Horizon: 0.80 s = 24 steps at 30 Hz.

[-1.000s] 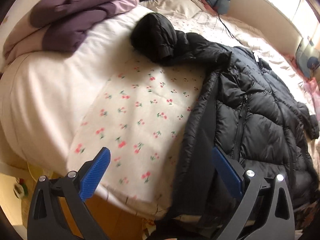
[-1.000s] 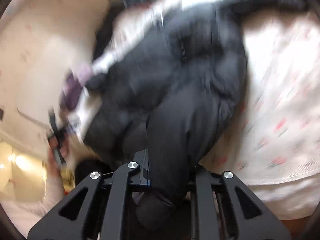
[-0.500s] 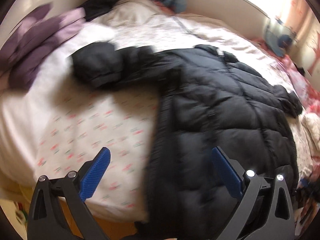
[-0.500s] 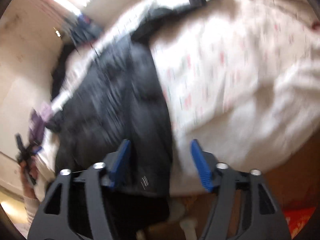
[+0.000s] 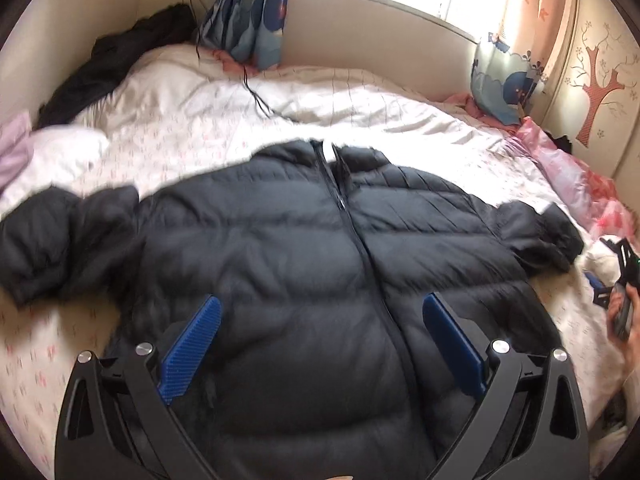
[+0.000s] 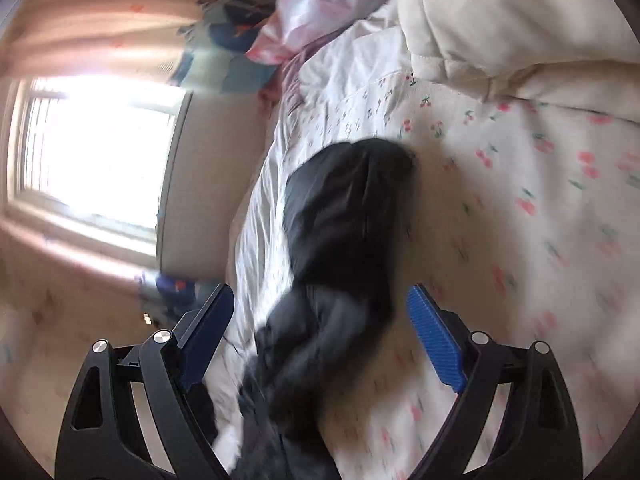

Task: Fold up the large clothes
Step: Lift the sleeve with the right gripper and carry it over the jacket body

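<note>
The left tool (image 5: 318, 330) is being held wide open and empty above the black puffer jacket (image 5: 320, 264), spread front-up on the bed (image 5: 360, 112). The right tool (image 6: 320, 320), equally open, is straddling a jacket sleeve (image 6: 344, 208), which should be gripped near its cuff and folded across the jacket's zipper (image 5: 360, 240).

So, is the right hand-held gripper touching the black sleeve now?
Cannot tell. In the right wrist view the open right hand-held gripper straddles the blurred jacket sleeve; neither contact nor gap shows plainly.

The jacket (image 5: 304, 264) lies spread on the bed (image 5: 200, 128) directly ahead of the left tongs (image 5: 320, 344), one sleeve (image 6: 344, 216) stretching forward between the right tongs (image 6: 320, 354), pillow (image 6: 500, 20) beyond.
</note>
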{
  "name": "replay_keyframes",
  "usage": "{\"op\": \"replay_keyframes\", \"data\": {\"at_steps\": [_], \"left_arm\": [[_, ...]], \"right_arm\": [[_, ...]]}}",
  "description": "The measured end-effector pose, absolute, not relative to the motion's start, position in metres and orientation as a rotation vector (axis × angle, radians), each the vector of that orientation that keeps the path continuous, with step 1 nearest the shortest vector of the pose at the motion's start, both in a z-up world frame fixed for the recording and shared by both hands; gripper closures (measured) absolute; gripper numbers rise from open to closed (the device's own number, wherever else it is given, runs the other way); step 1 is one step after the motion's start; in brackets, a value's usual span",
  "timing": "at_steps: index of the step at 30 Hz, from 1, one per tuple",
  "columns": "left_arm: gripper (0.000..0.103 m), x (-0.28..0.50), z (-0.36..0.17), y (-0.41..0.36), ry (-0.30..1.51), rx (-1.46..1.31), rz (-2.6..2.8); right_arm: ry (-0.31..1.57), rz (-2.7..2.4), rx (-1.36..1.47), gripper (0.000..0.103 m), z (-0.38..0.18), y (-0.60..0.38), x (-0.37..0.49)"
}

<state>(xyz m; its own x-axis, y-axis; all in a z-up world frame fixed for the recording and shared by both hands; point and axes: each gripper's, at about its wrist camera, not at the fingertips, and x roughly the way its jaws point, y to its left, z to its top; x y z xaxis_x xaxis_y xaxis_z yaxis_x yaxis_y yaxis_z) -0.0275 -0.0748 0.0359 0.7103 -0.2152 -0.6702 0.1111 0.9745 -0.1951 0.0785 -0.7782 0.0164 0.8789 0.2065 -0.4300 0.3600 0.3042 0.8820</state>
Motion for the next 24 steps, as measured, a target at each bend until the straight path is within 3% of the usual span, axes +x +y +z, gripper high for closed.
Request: {"op": "replay_keyframes", "data": {"at_steps": [4, 6, 7, 8, 10, 13, 15, 17, 20, 24], "left_arm": [[0.006, -0.006, 0.015, -0.055, 0.761, -0.204, -0.134], [0.006, -0.002, -0.006, -0.038, 0.817, -0.256, -0.099], [0.006, 0.002, -0.012, -0.033, 0.845, -0.278, -0.087], [0.006, 0.003, -0.017, -0.025, 0.869, -0.317, -0.079], [0.006, 0.003, -0.016, -0.015, 0.862, -0.374, -0.064], [0.006, 0.0, -0.009, -0.016, 0.846, -0.362, -0.056], [0.006, -0.001, -0.008, -0.019, 0.856, -0.325, -0.05], [0.006, -0.001, -0.01, -0.022, 0.868, -0.308, -0.053], [0.006, 0.0, -0.015, -0.026, 0.885, -0.286, -0.059], [0.006, 0.002, -0.02, -0.029, 0.898, -0.257, -0.052]], "right_arm": [[0.509, -0.17, 1.368, 0.019, -0.021, -0.816, 0.13], [0.5, -0.204, 1.323, 0.045, -0.015, -0.831, 0.148], [0.492, -0.195, 1.261, 0.079, -0.002, -0.833, 0.155], [0.482, -0.194, 1.194, 0.095, 0.013, -0.836, 0.16], [0.35, -0.15, 1.021, 0.098, 0.063, -0.837, 0.163], [0.244, -0.208, 0.819, 0.098, 0.115, -0.838, 0.139], [0.311, -0.347, 0.774, 0.095, 0.11, -0.854, 0.127], [0.46, -0.403, 0.912, 0.056, 0.074, -0.88, 0.122], [0.55, -0.359, 1.084, 0.054, 0.034, -0.889, 0.111], [0.57, -0.305, 1.078, 0.024, 0.025, -0.876, 0.12]]}}
